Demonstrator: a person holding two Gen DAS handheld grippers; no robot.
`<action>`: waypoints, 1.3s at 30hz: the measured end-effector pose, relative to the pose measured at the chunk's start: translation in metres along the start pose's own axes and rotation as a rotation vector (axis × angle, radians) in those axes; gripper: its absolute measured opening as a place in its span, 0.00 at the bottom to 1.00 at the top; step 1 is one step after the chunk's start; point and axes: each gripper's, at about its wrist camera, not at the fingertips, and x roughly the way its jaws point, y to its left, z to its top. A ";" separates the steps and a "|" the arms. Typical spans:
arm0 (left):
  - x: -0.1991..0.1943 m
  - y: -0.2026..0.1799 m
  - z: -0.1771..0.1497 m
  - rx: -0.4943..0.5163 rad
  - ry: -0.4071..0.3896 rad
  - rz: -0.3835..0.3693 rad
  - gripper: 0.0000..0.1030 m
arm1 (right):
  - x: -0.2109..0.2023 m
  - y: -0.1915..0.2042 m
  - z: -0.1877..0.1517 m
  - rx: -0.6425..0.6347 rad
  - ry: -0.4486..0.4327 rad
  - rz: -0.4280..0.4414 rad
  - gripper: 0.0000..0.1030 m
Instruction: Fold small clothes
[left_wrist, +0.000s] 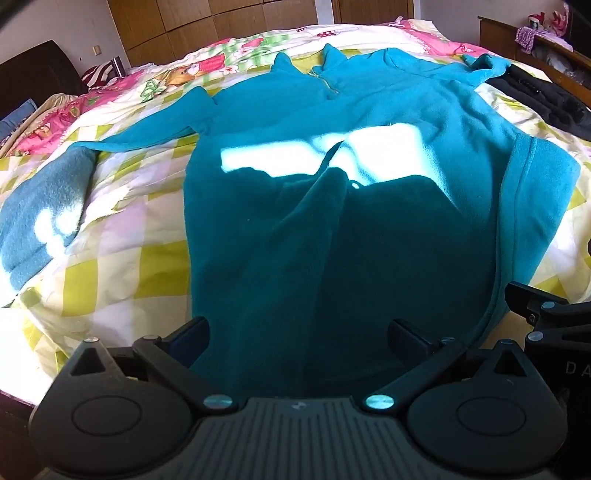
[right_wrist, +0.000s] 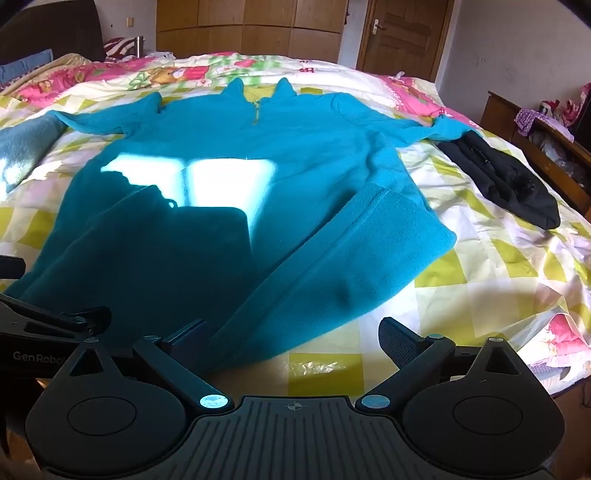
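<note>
Bed quilt (right_wrist: 480, 266) bears a spread teal fleece (right_wrist: 295, 155).

One teal fleece top (right_wrist: 288, 147) lies spread on the bed (right_wrist: 480, 266), with one folded black garment (right_wrist: 509, 181) off its right sleeve and one grey-blue folded cloth (right_wrist: 26, 147) off its left. Two claws, left claw (left_wrist: 299, 343) and right claw (right_wrist: 291, 345), sit at its hem, both gaping.
</note>
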 end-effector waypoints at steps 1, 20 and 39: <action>0.000 0.000 0.000 0.001 0.001 -0.001 1.00 | 0.000 0.000 0.000 0.001 -0.002 0.002 0.96; 0.000 0.000 0.001 -0.007 0.001 0.004 1.00 | 0.002 0.003 0.000 -0.009 -0.001 -0.001 0.96; 0.002 0.002 0.000 -0.023 0.019 -0.005 1.00 | 0.002 0.004 0.000 -0.011 0.004 -0.001 0.96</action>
